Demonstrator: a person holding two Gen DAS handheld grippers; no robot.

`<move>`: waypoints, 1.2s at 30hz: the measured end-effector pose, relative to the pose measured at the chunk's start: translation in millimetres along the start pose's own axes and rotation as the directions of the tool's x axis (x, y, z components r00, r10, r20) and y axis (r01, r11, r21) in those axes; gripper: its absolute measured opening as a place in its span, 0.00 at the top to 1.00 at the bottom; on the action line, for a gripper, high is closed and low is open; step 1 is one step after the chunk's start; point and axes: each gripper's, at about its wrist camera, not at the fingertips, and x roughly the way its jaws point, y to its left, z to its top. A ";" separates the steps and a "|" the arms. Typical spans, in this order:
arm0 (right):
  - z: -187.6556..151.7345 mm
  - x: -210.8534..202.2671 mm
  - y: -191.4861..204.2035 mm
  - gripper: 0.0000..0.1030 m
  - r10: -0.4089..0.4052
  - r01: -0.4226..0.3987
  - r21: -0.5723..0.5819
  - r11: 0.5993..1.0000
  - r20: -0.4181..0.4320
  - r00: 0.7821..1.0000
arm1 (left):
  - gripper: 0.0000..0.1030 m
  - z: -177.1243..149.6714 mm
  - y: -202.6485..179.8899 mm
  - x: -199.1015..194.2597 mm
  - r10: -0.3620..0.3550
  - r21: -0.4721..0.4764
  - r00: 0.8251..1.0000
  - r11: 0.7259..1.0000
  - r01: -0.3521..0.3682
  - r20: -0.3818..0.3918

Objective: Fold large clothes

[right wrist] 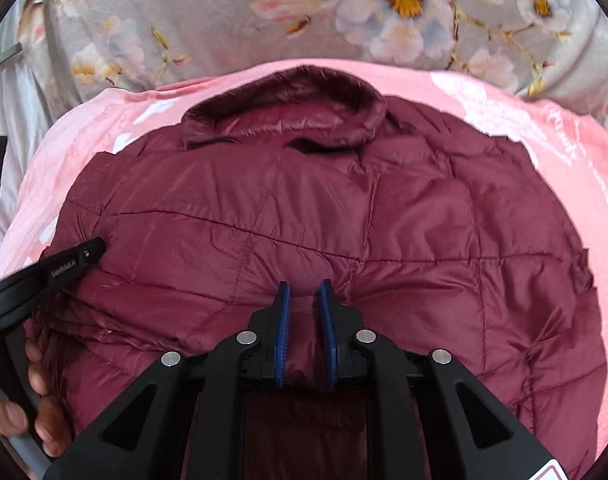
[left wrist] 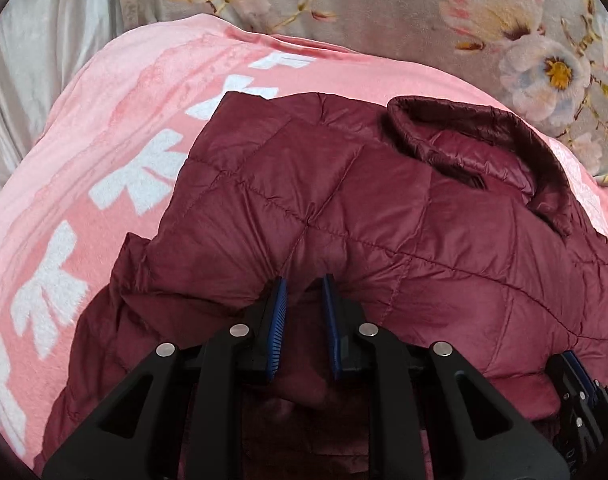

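We see the maroon jacket [right wrist: 304, 208] on a pink blanket [left wrist: 84, 152] over floral bedding [right wrist: 204, 12]. Our left claw [left wrist: 304, 284] and right claw [right wrist: 305, 290] stand narrowly parted, tips at the fabric; grip unclear

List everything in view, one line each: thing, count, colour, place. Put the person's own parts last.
quilted jacket: one, maroon, lying on the blanket, collar at the far end
blanket: one, pink with white bows, under the jacket
floral sheet: one, grey with flowers, beyond the blanket
left gripper: one, black with blue pads, jaws slightly apart at a jacket fold
right gripper: one, same colours, jaws slightly apart on the jacket
hand: one, low left in the right wrist view
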 end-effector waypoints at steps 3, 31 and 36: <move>-2.7 2.5 1.8 0.86 -0.014 0.014 -0.009 1.000 -0.010 1.000 | 0.83 -5.4 -6.3 -0.5 0.035 0.024 0.999 0.999 -0.036 0.024; -2.8 5.0 -3.6 0.86 0.012 -0.011 0.011 1.000 -0.016 1.000 | 0.83 -6.1 -15.8 1.2 0.097 0.066 0.995 0.993 -0.099 0.037; -3.0 4.9 -5.7 0.86 0.020 -0.020 0.021 1.000 -0.016 1.000 | 0.83 -6.7 -17.0 1.2 0.096 0.062 0.995 0.993 -0.099 0.037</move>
